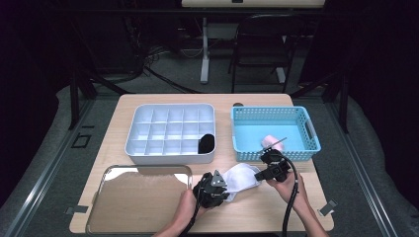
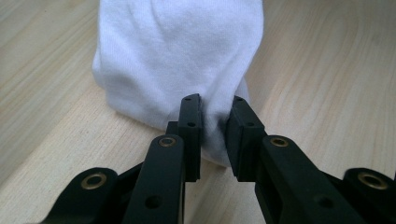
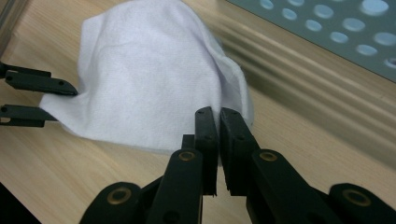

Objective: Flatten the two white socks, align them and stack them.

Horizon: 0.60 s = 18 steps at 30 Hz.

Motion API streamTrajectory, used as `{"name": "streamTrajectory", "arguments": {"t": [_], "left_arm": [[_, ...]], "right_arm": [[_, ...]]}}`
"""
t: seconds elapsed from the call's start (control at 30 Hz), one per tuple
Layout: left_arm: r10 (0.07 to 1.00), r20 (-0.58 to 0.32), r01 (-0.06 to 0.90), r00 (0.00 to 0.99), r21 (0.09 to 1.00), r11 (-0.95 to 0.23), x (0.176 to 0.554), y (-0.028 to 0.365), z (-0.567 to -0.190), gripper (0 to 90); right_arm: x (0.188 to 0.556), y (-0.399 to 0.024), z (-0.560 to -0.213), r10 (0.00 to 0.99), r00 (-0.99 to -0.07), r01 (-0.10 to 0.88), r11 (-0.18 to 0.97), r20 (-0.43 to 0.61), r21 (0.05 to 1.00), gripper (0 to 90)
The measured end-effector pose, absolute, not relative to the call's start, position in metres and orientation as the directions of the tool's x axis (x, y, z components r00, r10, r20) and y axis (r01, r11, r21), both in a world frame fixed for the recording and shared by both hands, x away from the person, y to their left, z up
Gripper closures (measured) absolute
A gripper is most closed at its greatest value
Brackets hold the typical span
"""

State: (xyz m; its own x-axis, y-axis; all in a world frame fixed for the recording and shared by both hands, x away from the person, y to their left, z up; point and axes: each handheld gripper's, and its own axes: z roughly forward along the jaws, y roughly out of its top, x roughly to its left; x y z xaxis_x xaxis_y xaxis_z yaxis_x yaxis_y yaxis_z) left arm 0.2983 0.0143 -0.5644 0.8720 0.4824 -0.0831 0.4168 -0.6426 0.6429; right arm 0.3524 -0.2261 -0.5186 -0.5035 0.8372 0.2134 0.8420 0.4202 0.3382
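Observation:
A white cloth [image 1: 242,175] lies bunched on the wooden table near its front edge, between my two grippers. My left gripper [image 1: 227,190] comes at it from the left. In the left gripper view its jaws [image 2: 215,109] are shut on a fold of the cloth [image 2: 177,56]. My right gripper [image 1: 258,174] reaches in from the right. In the right gripper view its jaws [image 3: 215,114] stand nearly together, pinching the near edge of the cloth [image 3: 149,79], and the left gripper [image 3: 58,103] holds the far corner.
A white compartment box [image 1: 170,131] stands behind, with a black item [image 1: 206,143] in its near right cell. A blue basket [image 1: 301,148] with a pink item [image 1: 270,141] sits close behind the right gripper. A shiny metal tray [image 1: 141,197] lies front left.

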Motion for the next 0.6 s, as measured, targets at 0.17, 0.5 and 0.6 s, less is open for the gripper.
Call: {"name": "streamTrajectory", "arguments": {"t": [0.17, 0.5, 0.6], "left_arm": [[0.469, -0.137, 0.438, 0.872, 0.645, -0.627, 0.302, 0.016, -0.564, 74.8], [0.530, -0.125, 0.461, 0.839, 0.680, -0.571, 0.298, 0.041, -0.541, 25.4], [0.541, -0.124, 0.466, 0.832, 0.686, -0.559, 0.296, 0.052, -0.536, 21.4]], "right_arm": [[0.350, -0.234, -0.516, 0.839, -0.486, 0.849, 0.387, 0.245, 0.359, 86.1], [0.344, -0.231, -0.497, 0.822, -0.499, 0.831, 0.363, 0.274, 0.422, 86.1], [0.341, -0.227, -0.492, 0.812, -0.515, 0.820, 0.374, 0.274, 0.434, 86.1]]}}
